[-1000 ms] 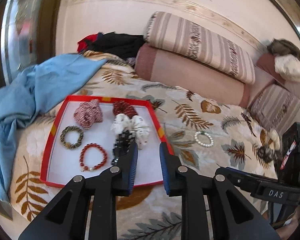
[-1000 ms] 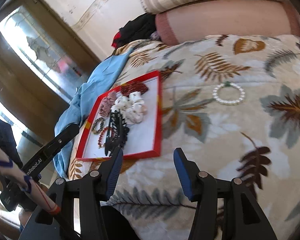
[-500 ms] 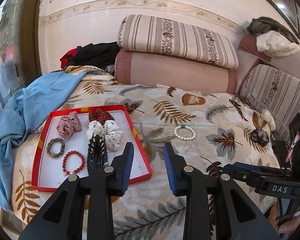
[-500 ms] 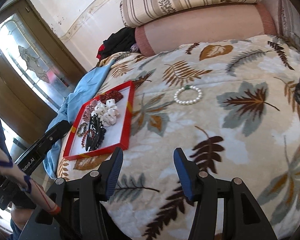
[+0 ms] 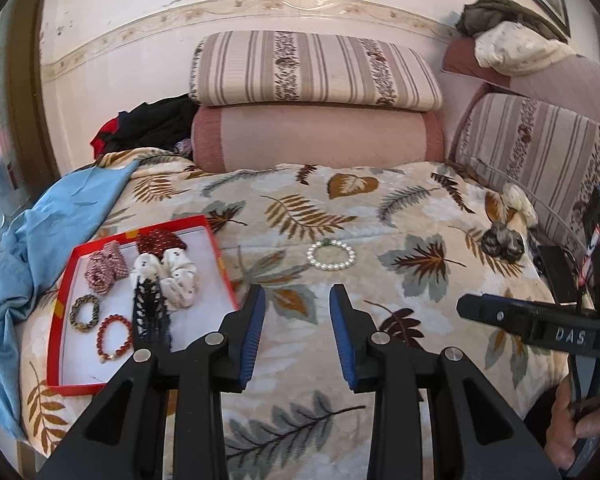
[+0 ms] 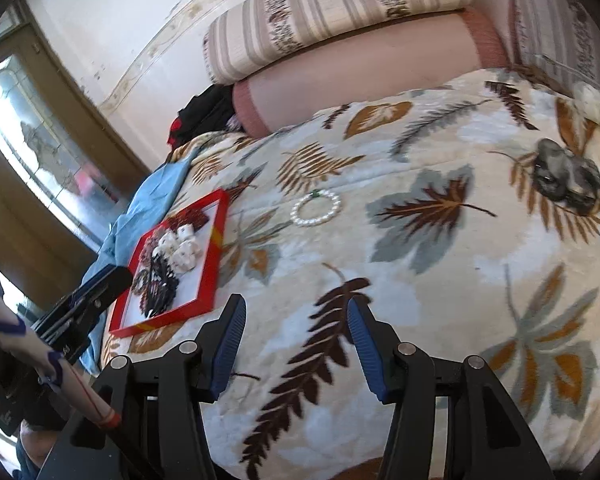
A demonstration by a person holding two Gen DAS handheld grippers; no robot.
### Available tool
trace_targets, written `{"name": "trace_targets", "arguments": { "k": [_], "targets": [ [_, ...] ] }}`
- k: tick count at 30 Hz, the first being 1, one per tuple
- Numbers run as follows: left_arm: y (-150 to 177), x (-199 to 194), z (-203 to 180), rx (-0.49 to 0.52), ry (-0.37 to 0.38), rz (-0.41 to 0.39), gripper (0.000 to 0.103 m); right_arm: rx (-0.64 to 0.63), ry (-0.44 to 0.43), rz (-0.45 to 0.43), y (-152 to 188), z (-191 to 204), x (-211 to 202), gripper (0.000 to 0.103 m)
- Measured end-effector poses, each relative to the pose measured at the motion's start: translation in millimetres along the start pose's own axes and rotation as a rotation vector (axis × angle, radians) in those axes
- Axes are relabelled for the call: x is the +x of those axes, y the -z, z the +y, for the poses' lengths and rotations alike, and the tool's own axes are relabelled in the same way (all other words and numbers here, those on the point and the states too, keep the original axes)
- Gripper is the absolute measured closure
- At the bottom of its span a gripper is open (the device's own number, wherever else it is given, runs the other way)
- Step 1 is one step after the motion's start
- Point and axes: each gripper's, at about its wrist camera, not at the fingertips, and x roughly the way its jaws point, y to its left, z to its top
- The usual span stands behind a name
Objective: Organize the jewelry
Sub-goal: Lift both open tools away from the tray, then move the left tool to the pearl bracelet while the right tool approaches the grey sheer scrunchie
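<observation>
From the left wrist view, my left gripper (image 5: 296, 300) sits low in the middle of the frame with its blue pads apart and nothing between them. The pearl bracelet (image 5: 331, 255) lies on the leaf-patterned blanket (image 5: 420, 216) just above the gap, well clear of the red tray (image 5: 66, 292) at lower left. That tray already holds a red bead bracelet (image 5: 114, 338), a dark bead bracelet (image 5: 85, 312), a black hair claw (image 5: 150, 312) and several scrunchies. I judge the step in hand to be fetching the pearls, so I would come down over one side of the loop, one pad inside and one outside, and close on the beads and not on the plush fabric. At the far right edge sit a grey scrunchie (image 5: 502, 240) and the right tool's body. In the right wrist view, my right gripper (image 6: 296, 320) is also spread and empty, low centre. The pearl bracelet (image 6: 316, 208) shows left of centre, the grey scrunchie (image 6: 566, 176) at upper right and the red tray (image 6: 212, 256) at left. This hand is better placed for the scrunchie, so I would keep the two tools from crossing.
</observation>
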Motion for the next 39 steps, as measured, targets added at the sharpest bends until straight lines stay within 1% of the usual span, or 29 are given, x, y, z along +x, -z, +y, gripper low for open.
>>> {"name": "trace_targets", "arguments": {
  "k": [15, 23, 33, 39],
  "targets": [
    [-2, 29, -54, 0.117, 0.041, 0.044, 0.069, 0.108, 0.062, -0.067, -9, -62, -23, 0.045],
    [-3, 47, -63, 0.135, 0.045, 0.067, 0.068, 0.158, 0.077, -0.064, -9, -85, -18, 0.045],
    [-3, 73, -66, 0.151, 0.042, 0.104, 0.068, 0.175, 0.104, -0.047, -9, -102, -3, 0.045],
    [-3, 87, -67, 0.152, 0.042, 0.117, 0.064, 0.172, 0.119, -0.038, -10, -106, 4, 0.045]
  ]
}}
